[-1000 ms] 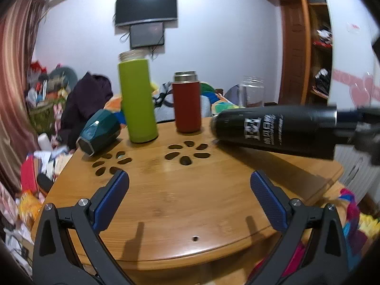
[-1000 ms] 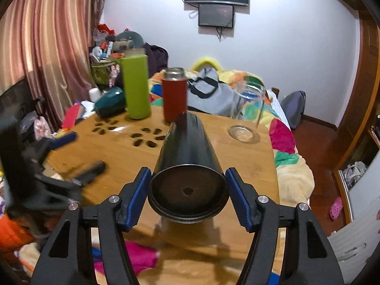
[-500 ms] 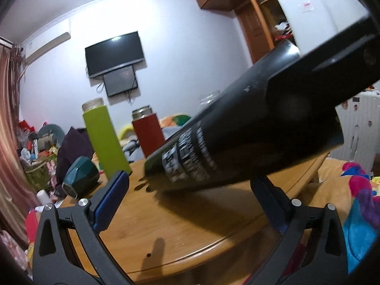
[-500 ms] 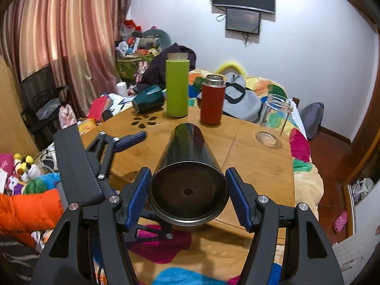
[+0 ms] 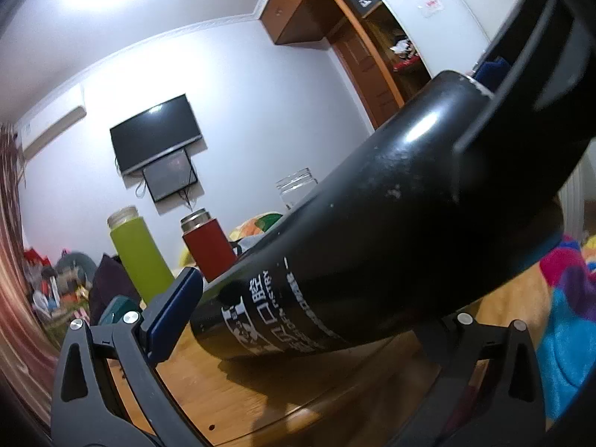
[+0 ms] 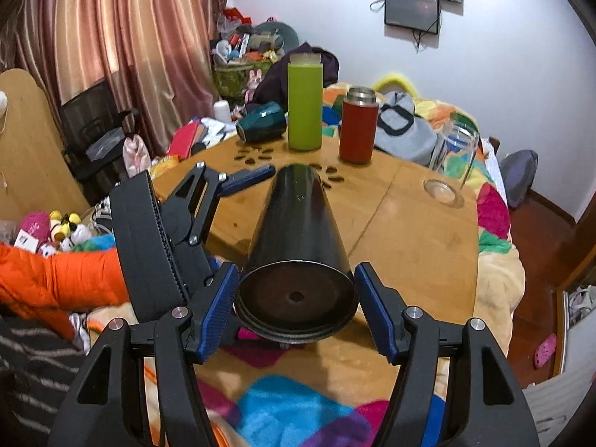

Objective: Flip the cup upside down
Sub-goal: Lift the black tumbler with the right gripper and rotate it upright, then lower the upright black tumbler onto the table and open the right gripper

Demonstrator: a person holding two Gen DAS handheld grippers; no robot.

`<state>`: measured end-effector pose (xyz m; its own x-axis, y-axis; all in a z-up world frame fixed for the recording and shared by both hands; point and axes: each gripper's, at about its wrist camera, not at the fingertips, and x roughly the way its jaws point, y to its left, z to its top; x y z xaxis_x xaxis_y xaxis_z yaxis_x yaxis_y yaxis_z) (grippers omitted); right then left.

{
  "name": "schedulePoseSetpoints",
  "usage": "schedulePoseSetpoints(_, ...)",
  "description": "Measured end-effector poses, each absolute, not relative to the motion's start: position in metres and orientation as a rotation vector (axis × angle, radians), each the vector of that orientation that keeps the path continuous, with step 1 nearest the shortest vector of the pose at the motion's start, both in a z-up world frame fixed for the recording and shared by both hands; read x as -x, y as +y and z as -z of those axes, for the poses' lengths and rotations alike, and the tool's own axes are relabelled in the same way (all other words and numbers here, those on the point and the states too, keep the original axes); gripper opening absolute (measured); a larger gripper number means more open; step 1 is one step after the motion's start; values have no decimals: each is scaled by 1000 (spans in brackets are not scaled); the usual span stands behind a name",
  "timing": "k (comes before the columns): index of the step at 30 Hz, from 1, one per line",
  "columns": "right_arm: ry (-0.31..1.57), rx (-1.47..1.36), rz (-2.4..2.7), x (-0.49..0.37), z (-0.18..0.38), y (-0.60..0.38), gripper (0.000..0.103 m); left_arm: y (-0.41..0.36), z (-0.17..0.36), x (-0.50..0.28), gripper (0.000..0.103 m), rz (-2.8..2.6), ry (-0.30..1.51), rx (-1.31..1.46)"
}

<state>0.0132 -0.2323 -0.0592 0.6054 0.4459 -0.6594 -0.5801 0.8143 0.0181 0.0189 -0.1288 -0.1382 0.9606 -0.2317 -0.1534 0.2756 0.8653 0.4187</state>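
A tall black cup (image 6: 298, 231) with white lettering is held lengthwise in my right gripper (image 6: 296, 307), which is shut on its wide end. The cup is tilted, its far end low over the wooden table (image 6: 409, 223). In the left wrist view the black cup (image 5: 372, 253) crosses between the fingers of my left gripper (image 5: 309, 316), which is open; its blue left pad (image 5: 175, 309) stands beside the cup's lower end, and the right finger is hidden behind the cup. The left gripper (image 6: 238, 182) also shows in the right wrist view, left of the cup.
On the table stand a green bottle (image 6: 304, 102), a red flask (image 6: 357, 126) and a clear glass jar (image 6: 452, 156); a dark teal cup (image 6: 260, 126) lies on its side. Colourful bedding (image 6: 495, 260) and clutter surround the table.
The right gripper has raised and drawn back the black cup, tilting its far end down. The left gripper has tilted up and closed in around the cup's lower part.
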Motion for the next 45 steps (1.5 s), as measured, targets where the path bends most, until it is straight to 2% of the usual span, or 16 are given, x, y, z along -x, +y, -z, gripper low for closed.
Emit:
schedulePoseSetpoints(5,731,201,-609,-8,61,-243,62,-137,147,-17,103,254,102,-496)
schedulePoseSetpoints(9,683,177,-623,3,49,-256,75,-137,149,-21,103,228,116,-492)
schedulePoseSetpoints(10,676,185,-609,4,50,-257,75,-136,148,-22,103,227,117,-479)
schedulePoseSetpoints(18,665,153,-550,-2,55,-268,75,-122,126,-4,81,190,49,-403)
schedulePoseSetpoints(20,658,142,-539,-5,54,-270,75,-119,117,2,72,171,23,-389)
schedulePoseSetpoints(23,650,136,-526,-9,54,-270,75,-110,100,5,66,177,20,-355)
schedulePoseSetpoints(34,566,90,-501,-27,48,-259,75,-85,39,-17,64,232,194,-241)
schedulePoseSetpoints(45,502,44,-428,-54,54,-246,75,-52,18,-105,64,314,459,-79)
